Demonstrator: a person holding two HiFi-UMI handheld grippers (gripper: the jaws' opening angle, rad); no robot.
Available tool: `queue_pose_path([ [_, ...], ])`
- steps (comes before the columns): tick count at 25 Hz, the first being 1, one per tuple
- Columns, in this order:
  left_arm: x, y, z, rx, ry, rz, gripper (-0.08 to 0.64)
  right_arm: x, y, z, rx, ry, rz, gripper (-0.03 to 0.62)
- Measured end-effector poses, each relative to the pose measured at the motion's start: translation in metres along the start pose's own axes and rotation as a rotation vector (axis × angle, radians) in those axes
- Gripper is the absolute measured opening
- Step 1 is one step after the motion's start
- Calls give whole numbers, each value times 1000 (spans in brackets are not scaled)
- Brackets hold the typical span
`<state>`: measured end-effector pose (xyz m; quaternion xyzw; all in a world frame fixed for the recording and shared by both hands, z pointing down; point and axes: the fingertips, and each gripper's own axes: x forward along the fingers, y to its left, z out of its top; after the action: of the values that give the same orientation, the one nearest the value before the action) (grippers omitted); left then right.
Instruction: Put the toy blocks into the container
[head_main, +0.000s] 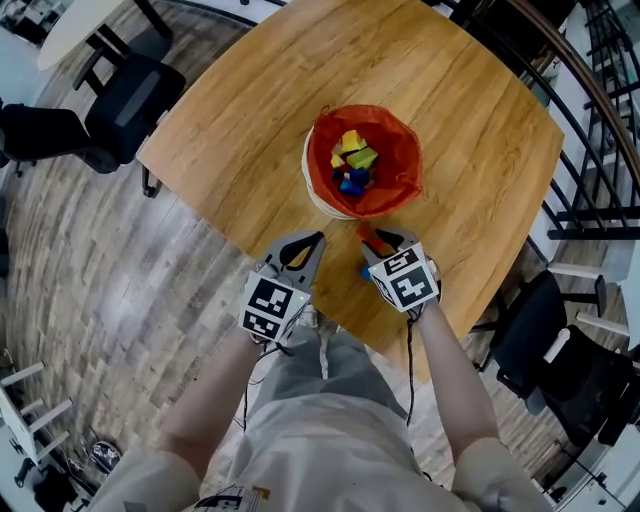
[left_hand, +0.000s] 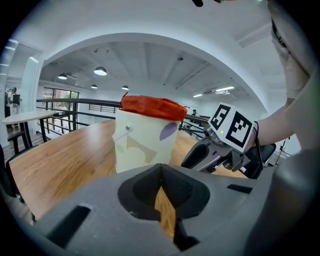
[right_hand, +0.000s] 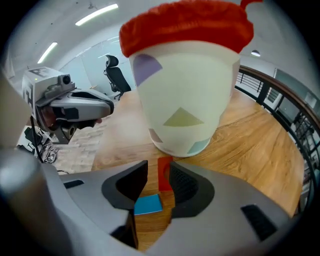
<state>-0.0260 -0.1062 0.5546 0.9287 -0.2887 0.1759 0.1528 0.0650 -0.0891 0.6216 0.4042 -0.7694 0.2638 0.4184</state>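
Observation:
A white container (head_main: 322, 196) lined with a red bag (head_main: 400, 160) stands mid-table and holds several blocks, yellow, green and blue. On the wood in front of it lie a red block (head_main: 369, 240) and a blue block (head_main: 366, 270). My right gripper (head_main: 387, 240) hangs over them, open; in the right gripper view the red block (right_hand: 164, 175) and blue block (right_hand: 148, 204) show between its jaws (right_hand: 157, 169), untouched. My left gripper (head_main: 303, 247) is beside it, shut and empty, its tips meeting (left_hand: 160, 167) in front of the container (left_hand: 142, 145).
The wooden table (head_main: 480, 150) ends just behind both grippers, at the person's legs. A black office chair (head_main: 120, 100) stands off its left corner and another (head_main: 560, 350) at the right. A dark railing (head_main: 600, 120) runs along the far right.

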Motion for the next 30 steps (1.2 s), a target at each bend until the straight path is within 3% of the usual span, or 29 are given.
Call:
queue_pose_path([
  [8,7,9,-27,-32,39,11,12,26,-5,-14,-10,63,-2,127],
  [19,9,10,-38,-55,54,11,12,41,-3,-19,-172,149,-26,127],
  [22,9,11,-40,-65,56,12,12,45,-2,-23,-171,168,-19,98],
  [30,7,11,-43,-87,56,23,12,44,-2,-23,-152,168,-12,93],
])
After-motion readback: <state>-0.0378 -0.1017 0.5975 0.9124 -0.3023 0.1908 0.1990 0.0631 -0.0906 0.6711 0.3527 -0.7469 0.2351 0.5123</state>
